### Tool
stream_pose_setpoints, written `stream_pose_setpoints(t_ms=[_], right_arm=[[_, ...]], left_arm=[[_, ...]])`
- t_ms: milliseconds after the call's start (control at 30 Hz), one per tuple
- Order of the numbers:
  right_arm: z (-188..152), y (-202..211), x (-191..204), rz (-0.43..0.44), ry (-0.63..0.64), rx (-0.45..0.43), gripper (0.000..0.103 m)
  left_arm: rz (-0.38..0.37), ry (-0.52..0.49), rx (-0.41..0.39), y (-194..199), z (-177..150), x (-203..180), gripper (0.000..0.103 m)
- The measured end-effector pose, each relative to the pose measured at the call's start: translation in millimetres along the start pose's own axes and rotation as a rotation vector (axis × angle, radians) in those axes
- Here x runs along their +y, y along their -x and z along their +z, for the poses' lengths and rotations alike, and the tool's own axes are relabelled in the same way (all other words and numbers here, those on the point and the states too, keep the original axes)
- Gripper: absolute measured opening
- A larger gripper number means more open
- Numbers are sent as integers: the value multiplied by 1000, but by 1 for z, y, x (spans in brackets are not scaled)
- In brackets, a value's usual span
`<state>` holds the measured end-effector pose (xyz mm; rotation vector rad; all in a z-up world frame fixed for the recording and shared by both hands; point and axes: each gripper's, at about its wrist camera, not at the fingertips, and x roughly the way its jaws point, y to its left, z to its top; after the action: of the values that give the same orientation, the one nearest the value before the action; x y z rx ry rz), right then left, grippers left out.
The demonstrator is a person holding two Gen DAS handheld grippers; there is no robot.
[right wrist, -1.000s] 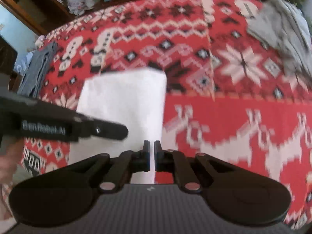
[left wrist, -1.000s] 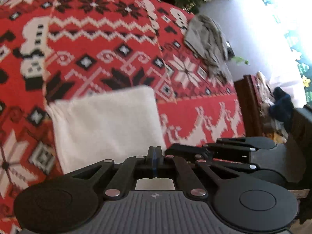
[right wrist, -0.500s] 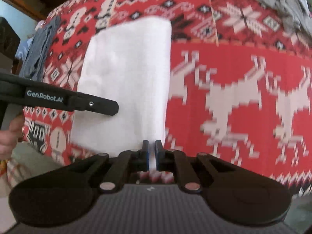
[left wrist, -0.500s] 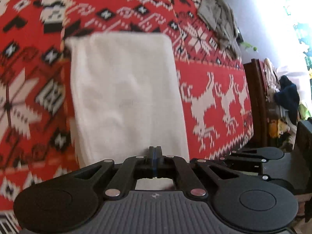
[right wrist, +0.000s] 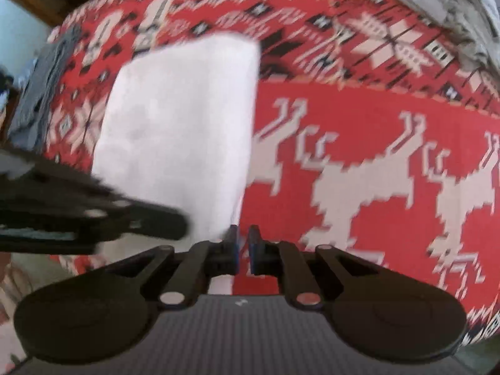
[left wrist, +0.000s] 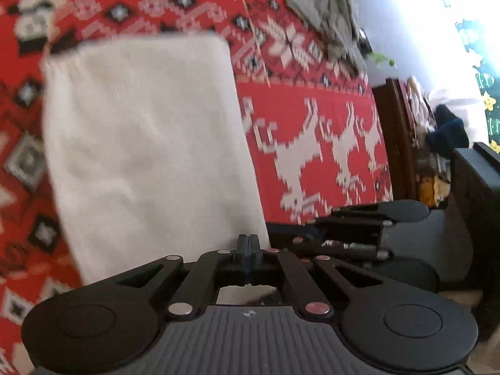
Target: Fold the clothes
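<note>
Left claw [left wrist: 248,243] is sitting with its jaws pressed fully together at the near edge of the white folded cloth [left wrist: 150,143], and whether any fabric is pinched between them cannot be told from the left wrist view. That cloth is lying flat as a tall rectangle on the red patterned blanket [left wrist: 312,109], its far edge toward the snowflake bands and its near edge reaching the claws. In the right wrist view the left claw is showing as a blurred dark bar crossing the cloth's near left corner. Moving rightward, the right claw [right wrist: 243,245] is standing at the cloth's near right corner [right wrist: 228,218] with a narrow gap between its jaws, slightly parted and gripping nothing visible. White reindeer figures are running across the blanket to the right of the cloth. A crumpled grey garment [left wrist: 328,12] is lying at the far right, well apart from the cloth. A dark grey garment [right wrist: 43,87] is resting at the blanket's far left edge.
</note>
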<state>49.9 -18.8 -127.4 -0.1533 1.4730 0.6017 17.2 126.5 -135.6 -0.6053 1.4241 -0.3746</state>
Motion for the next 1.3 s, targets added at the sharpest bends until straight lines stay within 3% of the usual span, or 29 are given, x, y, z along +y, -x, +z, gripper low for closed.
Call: stream_pose_setpoints(t_ms=[200, 300, 367, 533, 700, 833, 1067, 1300], right_arm=[[-31, -5, 5, 3, -7, 85, 3], [-35, 4, 2, -6, -12, 79, 4], [-30, 15, 0, -30, -15, 36, 5], [16, 22, -6, -68, -25, -93, 7], [72, 5, -10, -56, 6, -161, 7], [104, -8, -6, -39, 51, -193, 6], [131, -10, -15, -11, -10, -225, 6], [133, 12, -25, -18, -22, -241, 8]], left_arm=[[-9, 27, 36, -2, -13, 1, 0], [-2, 0, 0, 12, -7, -7, 0], [21, -10, -71, 26, 5, -9, 0], [107, -5, -245, 39, 49, -6, 0], [152, 10, -320, 35, 82, 4, 0], [131, 35, -325, 29, 97, 13, 0], [94, 100, -338, 25, 121, 23, 0], [94, 141, -409, 75, 112, 39, 0]])
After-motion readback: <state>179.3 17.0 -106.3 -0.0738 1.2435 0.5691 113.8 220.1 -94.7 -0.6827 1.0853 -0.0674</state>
